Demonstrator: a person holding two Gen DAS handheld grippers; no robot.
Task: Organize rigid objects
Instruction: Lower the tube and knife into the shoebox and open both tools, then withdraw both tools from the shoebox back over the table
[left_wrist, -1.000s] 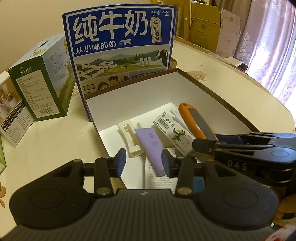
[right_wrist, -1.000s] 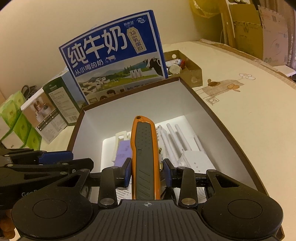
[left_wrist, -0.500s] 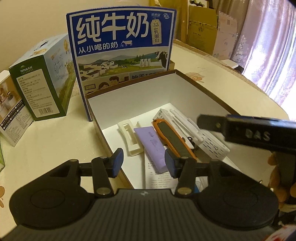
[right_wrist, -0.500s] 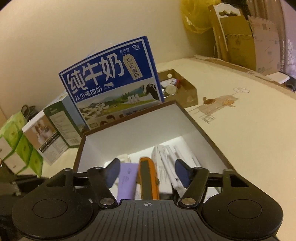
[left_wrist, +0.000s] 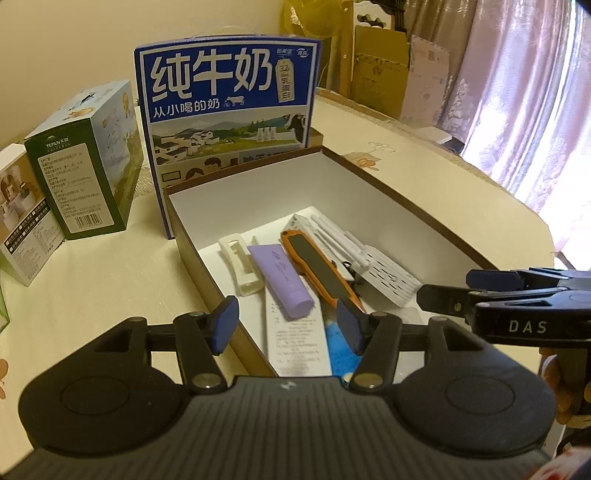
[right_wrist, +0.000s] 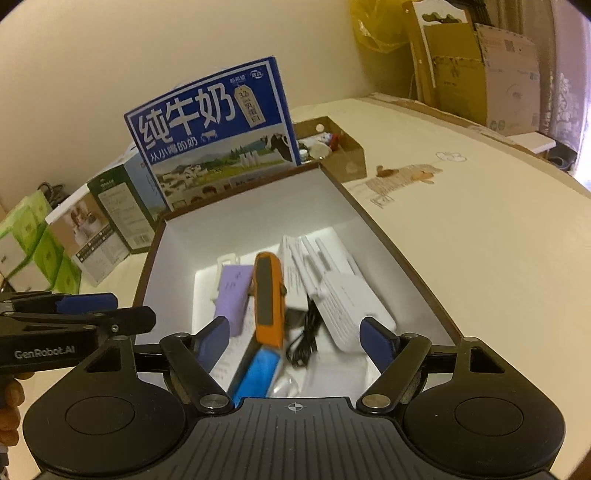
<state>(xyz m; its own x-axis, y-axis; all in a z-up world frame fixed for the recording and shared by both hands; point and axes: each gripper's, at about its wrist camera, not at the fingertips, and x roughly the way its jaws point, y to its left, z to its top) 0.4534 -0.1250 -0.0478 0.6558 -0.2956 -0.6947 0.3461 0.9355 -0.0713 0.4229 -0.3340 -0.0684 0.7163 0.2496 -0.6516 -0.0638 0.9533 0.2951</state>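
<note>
An open brown box with a white inside (left_wrist: 399, 195) (right_wrist: 406, 258) stands on the table. In it lie an orange utility knife (left_wrist: 319, 267) (right_wrist: 269, 299), a purple tube (left_wrist: 282, 280) (right_wrist: 232, 295), a white plastic holder (left_wrist: 240, 266), a white router with antennas (left_wrist: 384, 275) (right_wrist: 347, 299), a black cable (right_wrist: 306, 339), a paper leaflet (left_wrist: 299, 339) and a blue item (right_wrist: 260, 371). My left gripper (left_wrist: 288, 323) is open and empty at the box's near left edge. My right gripper (right_wrist: 295, 341) is open and empty above the box's near end; it also shows in the left wrist view (left_wrist: 517, 299).
A blue milk carton panel (left_wrist: 229, 99) (right_wrist: 214, 133) stands behind the box. Green and white cartons (left_wrist: 88, 166) stand to the left. A small cardboard box of odds (right_wrist: 332, 151) sits behind. Cardboard boxes (left_wrist: 384, 81) and a curtain (left_wrist: 535, 92) are at the far right.
My right gripper opened and let go of the orange utility knife, which now lies in the box beside the purple tube. The right gripper pulled back and up. The left gripper opened a little wider.
</note>
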